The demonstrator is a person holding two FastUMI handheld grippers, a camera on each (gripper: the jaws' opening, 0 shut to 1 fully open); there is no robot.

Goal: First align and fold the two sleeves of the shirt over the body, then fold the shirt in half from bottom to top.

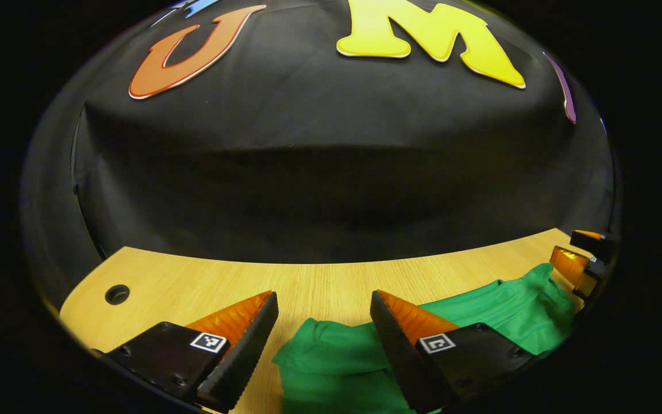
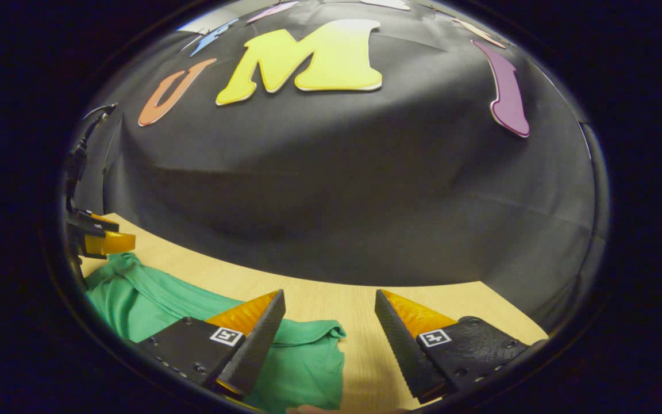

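Note:
A green shirt (image 1: 497,313) lies on the wooden table (image 1: 193,282). In the left gripper view one sleeve end (image 1: 331,356) rests between and just below the fingers of my left gripper (image 1: 324,310), which stands open above it. In the right gripper view the shirt (image 2: 147,299) spreads to the left, and its other sleeve end (image 2: 308,351) lies under the left finger (image 2: 256,339) of my right gripper (image 2: 329,307), also open. Each view catches the other gripper far off: the right one (image 1: 581,259) at the right edge, the left one (image 2: 101,238) at the left edge.
The booth's black cloth wall (image 1: 331,190) stands close behind the table's far edge. A round cable hole (image 1: 117,294) sits in the tabletop at the far left. Bare wood (image 2: 451,299) runs to the right of the shirt.

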